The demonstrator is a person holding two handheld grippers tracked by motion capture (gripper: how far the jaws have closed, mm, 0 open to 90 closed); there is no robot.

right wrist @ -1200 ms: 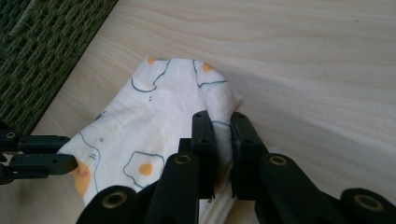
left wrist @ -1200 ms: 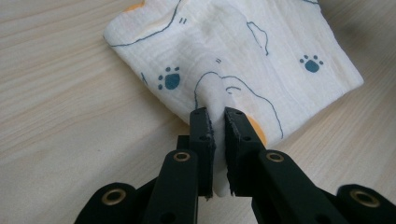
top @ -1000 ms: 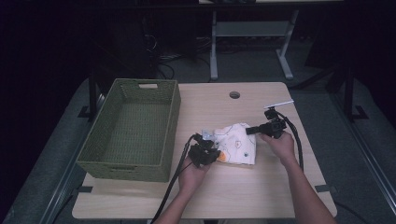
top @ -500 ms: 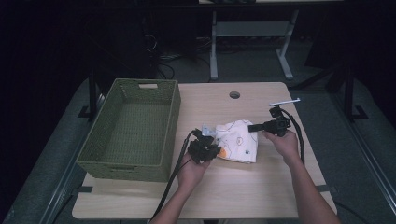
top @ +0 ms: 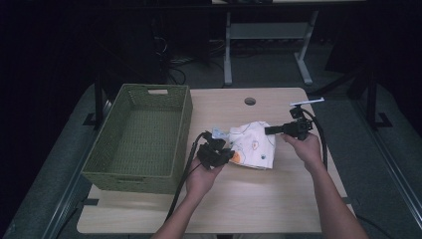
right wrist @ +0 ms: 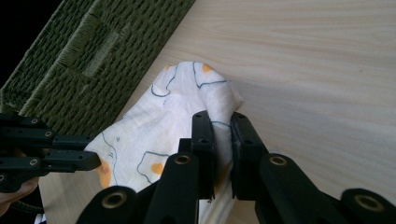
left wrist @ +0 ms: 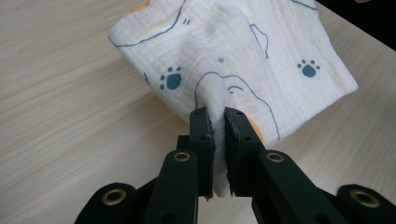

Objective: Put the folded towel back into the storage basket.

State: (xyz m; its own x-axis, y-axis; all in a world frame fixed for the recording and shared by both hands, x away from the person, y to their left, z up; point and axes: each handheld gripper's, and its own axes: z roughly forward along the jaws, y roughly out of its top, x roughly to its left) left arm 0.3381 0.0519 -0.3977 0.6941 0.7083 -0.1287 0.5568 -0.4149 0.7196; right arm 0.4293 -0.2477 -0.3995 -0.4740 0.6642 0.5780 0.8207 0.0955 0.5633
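A white cloth (top: 254, 145) printed with blue outlines, paw prints and orange spots lies bunched on the wooden table (top: 259, 199). My left gripper (top: 230, 154) is shut on the cloth's near-left edge; in the left gripper view a fold of cloth (left wrist: 233, 56) is pinched between the left gripper's (left wrist: 216, 112) black jaws. My right gripper (top: 266, 131) is shut on the cloth's far-right corner, and in the right gripper view the cloth (right wrist: 159, 121) rises in a peak into the right gripper (right wrist: 219, 116). The left gripper (right wrist: 95, 161) shows there too, at the left edge.
A green woven basket (top: 184, 124) stands on the left part of the table, close to the cloth; its wall (right wrist: 98, 51) fills the upper left of the right gripper view. A round cable hole (top: 250, 101) sits at the table's far side. Dark floor and desk legs lie beyond.
Both grippers have stayed shut on the cloth. The right hand has drifted slightly away to the right and the cloth is stretched a little more between the two grippers.
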